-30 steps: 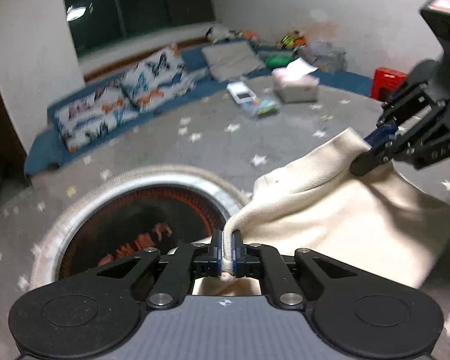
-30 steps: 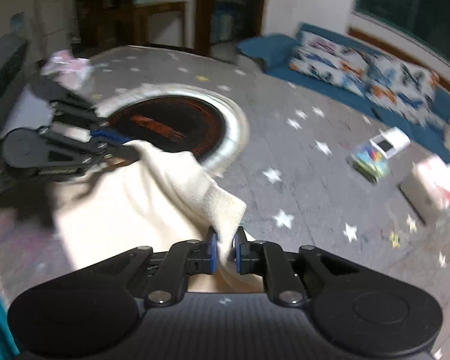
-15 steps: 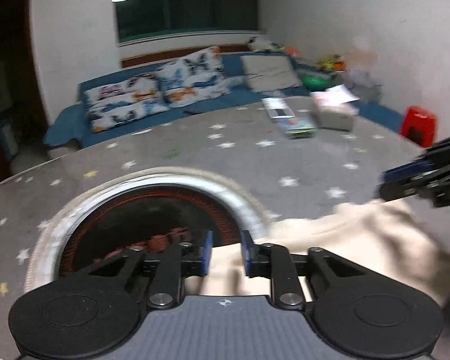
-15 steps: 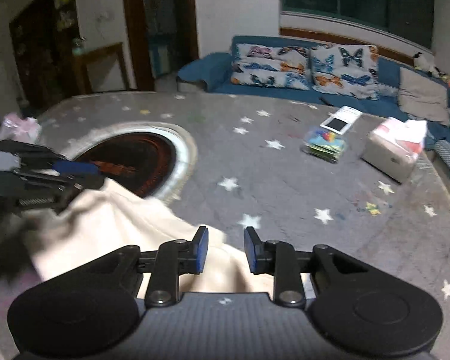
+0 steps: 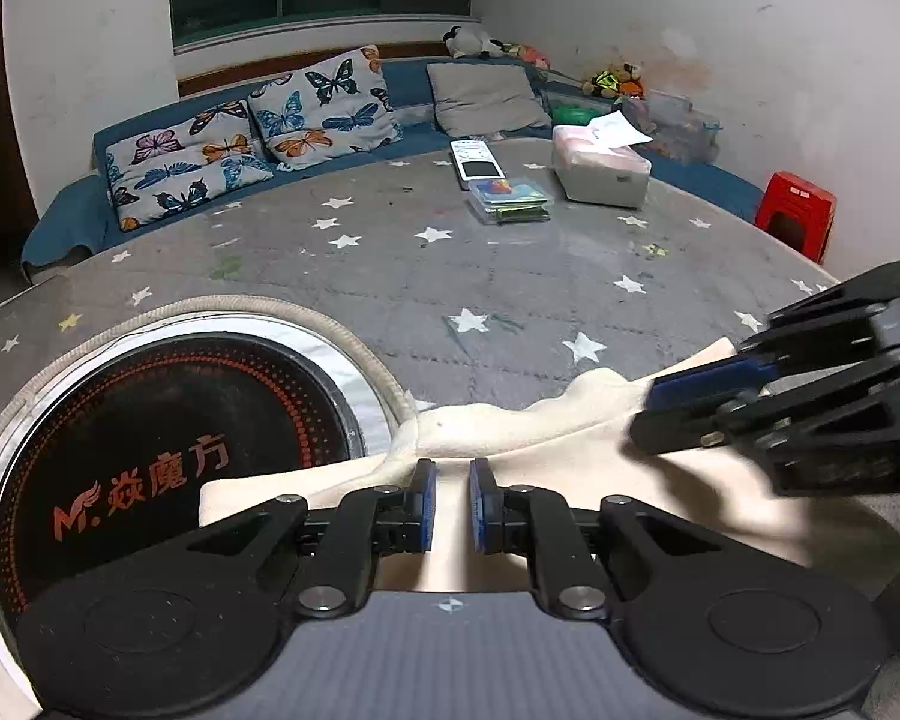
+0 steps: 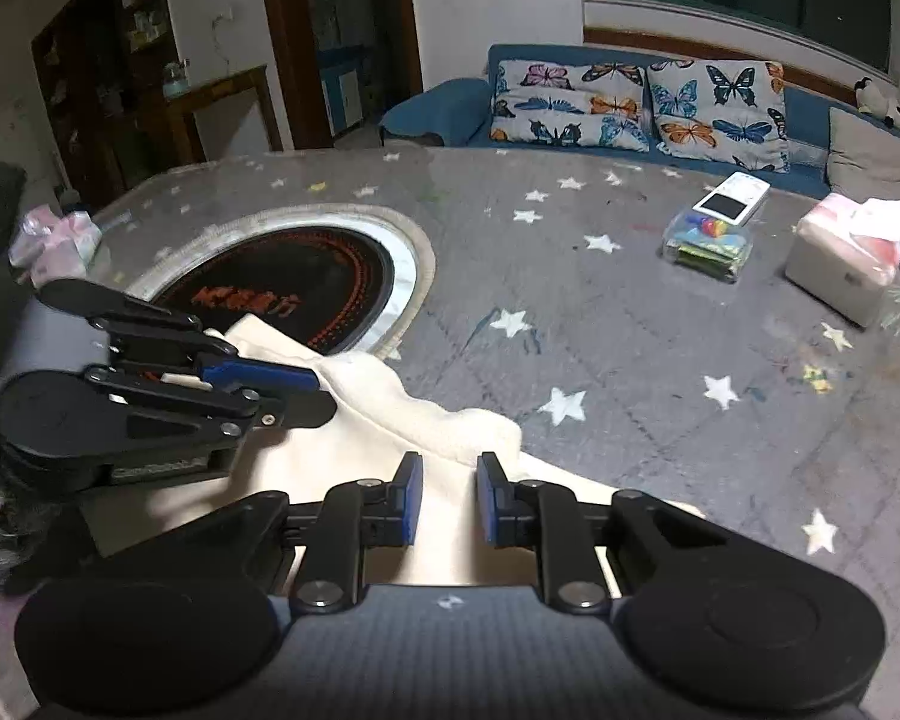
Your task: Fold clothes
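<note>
A cream garment (image 5: 546,450) lies flat on the grey star-patterned table, one corner overlapping the round black hotplate (image 5: 162,438). My left gripper (image 5: 450,507) hovers open just above its near edge, nothing between the blue pads. In the right wrist view the same garment (image 6: 402,420) spreads below my right gripper (image 6: 447,498), which is open too, with the folded cloth edge just ahead of its fingers. Each gripper shows in the other's view: the right one (image 5: 684,414) at the right, the left one (image 6: 306,393) at the left.
Far across the table (image 5: 510,288) sit a tissue box (image 5: 600,171), a clear plastic case (image 5: 510,198) and a white device (image 5: 477,159). A blue sofa with butterfly cushions (image 5: 258,132) curves behind. A red stool (image 5: 795,213) stands at the right, a pink bundle (image 6: 54,237) at the left.
Both grippers let go of the cream garment, which dropped from hanging between them to lying flat on the table. Both pairs of fingers went from shut to open and now hover above it.
</note>
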